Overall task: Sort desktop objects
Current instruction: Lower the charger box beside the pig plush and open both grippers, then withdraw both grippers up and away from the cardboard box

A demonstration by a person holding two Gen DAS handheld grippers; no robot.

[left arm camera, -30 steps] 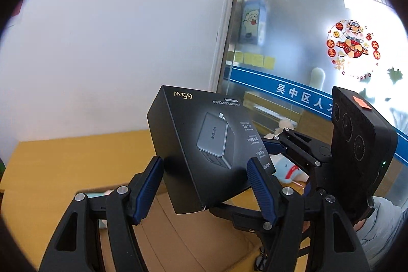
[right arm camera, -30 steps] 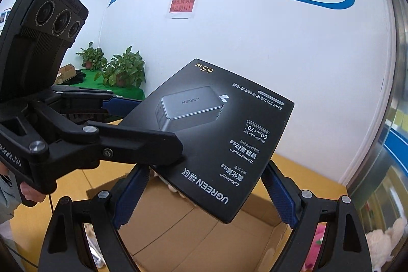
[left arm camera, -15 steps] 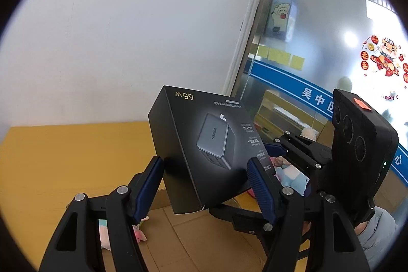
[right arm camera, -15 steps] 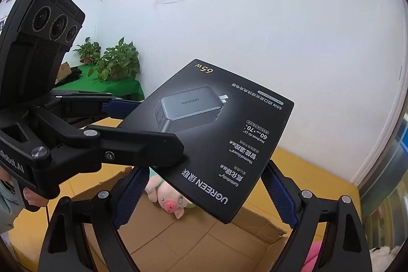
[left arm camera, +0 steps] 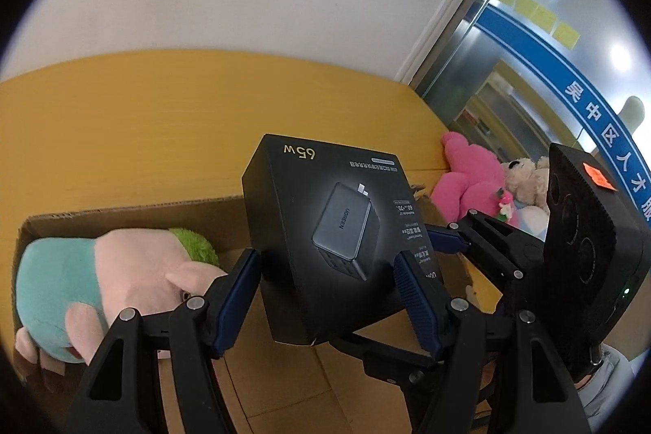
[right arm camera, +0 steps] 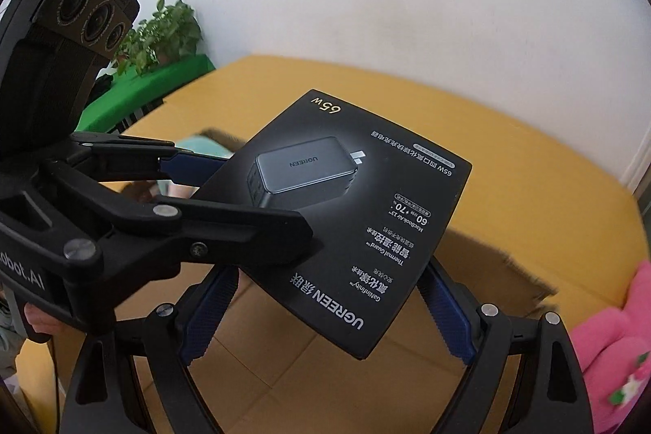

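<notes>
A: Both tongs are on the same thing. The left gripper (left arm camera: 325,295) pinches the black charger box (left arm camera: 325,230) across its lower part, blue pads pressed to either side, and the right gripper (right arm camera: 325,308) clamps it too, from the near edge in the lower middle of its own frame

B: So where does the box sit relative to the carton?

A: Held in the air at the centre of both views, above the open cardboard box (left arm camera: 122,218). In the left wrist view the carton's floor shows at the bottom of the frame, directly under the charger box; its back wall runs across the middle left

B: And the box's long axis?

A: It runs away from the fingers toward the upper part of each frame, tilted, with the "65w" end farthest off. The printed face looks up at the cameras

B: Anything already inside?

A: A pig plush (left arm camera: 101,283) lies at the left of the left wrist frame, inside the carton. A pink plush (left arm camera: 472,182) sits outside it at the right, on the yellow table (left arm camera: 122,129)

B: Which hand is nearer the drop?

A: Neither, I'd judge; both hold it over the free floor, so lowering looks like a straight descent clear of the pig
</notes>
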